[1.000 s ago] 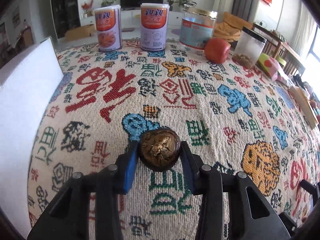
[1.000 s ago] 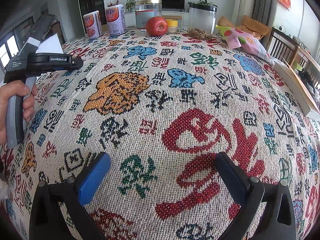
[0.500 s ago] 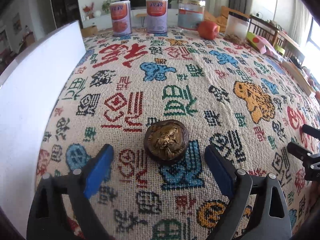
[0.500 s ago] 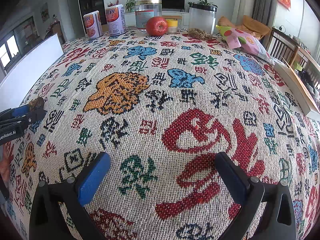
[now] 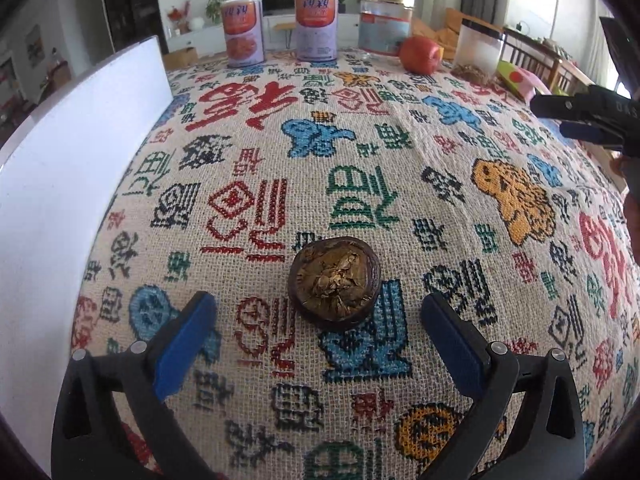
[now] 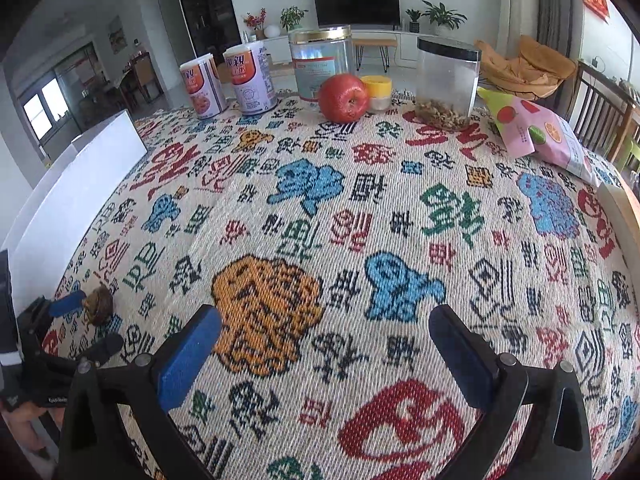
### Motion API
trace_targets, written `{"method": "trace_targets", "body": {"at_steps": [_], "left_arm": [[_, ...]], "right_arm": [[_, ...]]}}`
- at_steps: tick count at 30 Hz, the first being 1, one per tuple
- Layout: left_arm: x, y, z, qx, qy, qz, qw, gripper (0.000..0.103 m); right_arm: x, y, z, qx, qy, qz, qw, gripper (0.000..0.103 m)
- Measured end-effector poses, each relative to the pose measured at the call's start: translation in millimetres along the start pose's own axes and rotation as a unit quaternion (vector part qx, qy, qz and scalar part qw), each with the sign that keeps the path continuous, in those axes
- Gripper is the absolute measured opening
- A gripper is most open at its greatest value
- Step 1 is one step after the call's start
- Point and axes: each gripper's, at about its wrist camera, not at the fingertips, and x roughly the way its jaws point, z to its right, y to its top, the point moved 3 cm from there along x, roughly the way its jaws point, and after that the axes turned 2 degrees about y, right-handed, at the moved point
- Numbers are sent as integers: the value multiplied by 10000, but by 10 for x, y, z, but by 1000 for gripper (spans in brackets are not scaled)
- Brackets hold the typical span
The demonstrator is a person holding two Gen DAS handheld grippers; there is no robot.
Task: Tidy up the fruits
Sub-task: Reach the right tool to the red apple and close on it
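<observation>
A dark brown round fruit (image 5: 334,282) lies on the patterned tablecloth (image 5: 360,152), just ahead of my open left gripper (image 5: 316,332), between the lines of its blue pads and not touched by them. It also shows small in the right wrist view (image 6: 99,304) at the far left, beside the left gripper (image 6: 86,326). A red apple (image 6: 343,97) stands at the far side of the table, also in the left wrist view (image 5: 419,55). My right gripper (image 6: 320,344) is open and empty above the middle of the cloth.
A white board (image 5: 60,184) stands along the left edge. At the back stand two printed cans (image 6: 224,78), a clear jar (image 6: 323,62), a small yellow-lidded jar (image 6: 377,93), a clear container with nuts (image 6: 445,82) and a pink snack bag (image 6: 540,136).
My left gripper let go of the brown fruit, opened wide and pulled back a little. My right gripper moved forward over the cloth toward the far side.
</observation>
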Motion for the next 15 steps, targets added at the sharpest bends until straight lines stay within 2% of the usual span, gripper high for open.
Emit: {"method": "trace_targets", "body": {"at_steps": [3,6,8,11,15], "left_arm": [[0,0,0,2,1,-1,10000,102],[-1,-4,7,1,0,-1,10000,102],[-1,-4,5,1,0,-1,10000,102],[-1,-4,4,2,3,-1,10000,102],[-2,-5,4,3,2,0,10000,102]], "right_arm": [[436,711,219,554,405,183,9975,103],[927,1205,463,1229,588,196,9905,103],[1143,1403,536,1544,683,403,9848,103],[1382,1579,503,1587,747,572,9828,103],[1640,1651,474,1625,593,430,9840,101]]}}
